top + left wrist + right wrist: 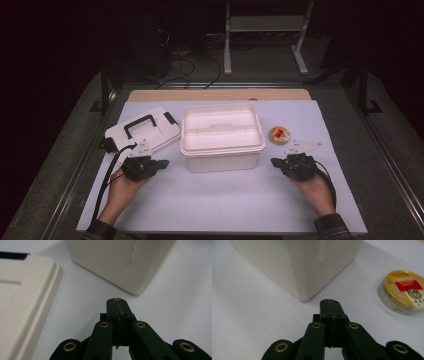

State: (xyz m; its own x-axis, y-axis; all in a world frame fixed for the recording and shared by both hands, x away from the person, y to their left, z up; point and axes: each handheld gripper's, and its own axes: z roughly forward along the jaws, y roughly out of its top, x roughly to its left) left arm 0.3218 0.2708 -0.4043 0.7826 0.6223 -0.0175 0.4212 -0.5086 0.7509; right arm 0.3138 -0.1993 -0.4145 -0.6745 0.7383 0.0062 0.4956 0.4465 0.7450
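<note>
Both grippers are pressed together with nothing in them. The left gripper [162, 163] sits just left of the box [221, 136], the right gripper [276, 162] just right of it, both aimed at its lower corners. The lid [142, 131] lies left of the box, the tin [280, 135] right of it.

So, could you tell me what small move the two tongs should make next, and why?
Probably open the right tongs and swing them back toward the round tin. Both the right and the left tongs are shut on nothing, pointing at the open box. The tin lies outside it, nearest the right hand, and the lid is off.
</note>
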